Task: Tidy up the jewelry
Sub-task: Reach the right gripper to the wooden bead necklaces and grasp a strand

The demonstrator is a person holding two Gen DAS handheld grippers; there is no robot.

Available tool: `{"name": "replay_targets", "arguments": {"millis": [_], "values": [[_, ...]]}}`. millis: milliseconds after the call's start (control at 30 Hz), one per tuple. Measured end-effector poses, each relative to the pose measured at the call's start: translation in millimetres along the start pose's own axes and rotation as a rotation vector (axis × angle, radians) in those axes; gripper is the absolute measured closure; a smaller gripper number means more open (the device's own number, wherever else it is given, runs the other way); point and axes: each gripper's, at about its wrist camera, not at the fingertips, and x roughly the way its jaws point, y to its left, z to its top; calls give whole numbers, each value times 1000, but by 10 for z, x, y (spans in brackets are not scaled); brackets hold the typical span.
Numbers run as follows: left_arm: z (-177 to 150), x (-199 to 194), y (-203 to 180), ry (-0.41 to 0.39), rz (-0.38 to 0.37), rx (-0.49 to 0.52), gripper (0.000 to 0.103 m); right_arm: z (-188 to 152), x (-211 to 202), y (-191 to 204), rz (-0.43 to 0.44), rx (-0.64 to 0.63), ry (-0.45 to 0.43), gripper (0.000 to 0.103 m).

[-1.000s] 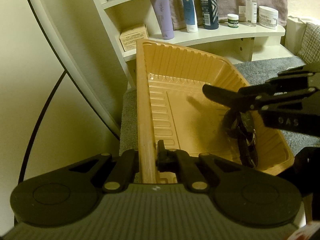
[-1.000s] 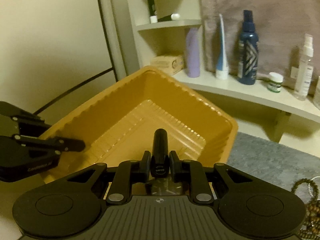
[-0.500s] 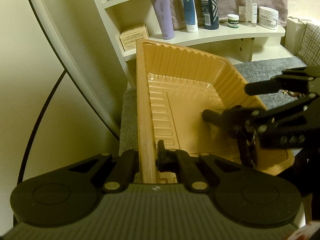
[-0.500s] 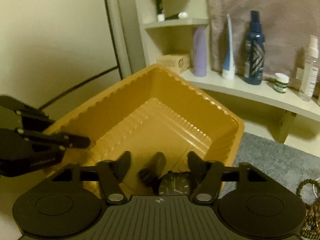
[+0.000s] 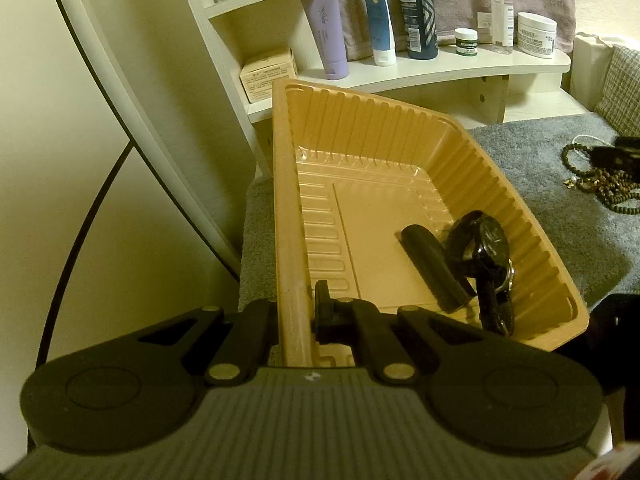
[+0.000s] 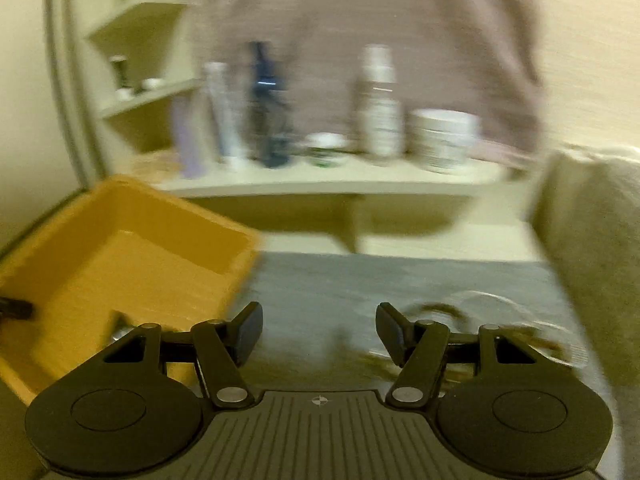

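1. The left gripper [image 5: 297,316] is clamped on the near rim of the ribbed tan plastic tray [image 5: 500,184], which sits on the grey carpeted tabletop [image 5: 560,216].
2. A black wristwatch with a dark strap [image 5: 486,260] lies inside the tray near its right wall, just beside a black cylinder [image 5: 432,268].
3. The right gripper [image 6: 319,330] hangs wide and empty over the tabletop, near blurred dark beaded bracelets [image 5: 600,184].

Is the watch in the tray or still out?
In: the watch lies on the floor of the orange tray.
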Motion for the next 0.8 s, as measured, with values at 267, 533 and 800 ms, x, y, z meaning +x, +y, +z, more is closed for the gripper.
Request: {"name": "replay_targets", "arguments": {"millis": [267,533,800], "values": [[1,0,-3,0,4,2,100,-303,-140,-625,-161,23,61,40],[5,7,-1,2,6,3,100,-453,-232,-700,-146,8,96,55],[7,15,-15,4,9,6,100,-512,-17,-791,-153,34,143,67]]}}
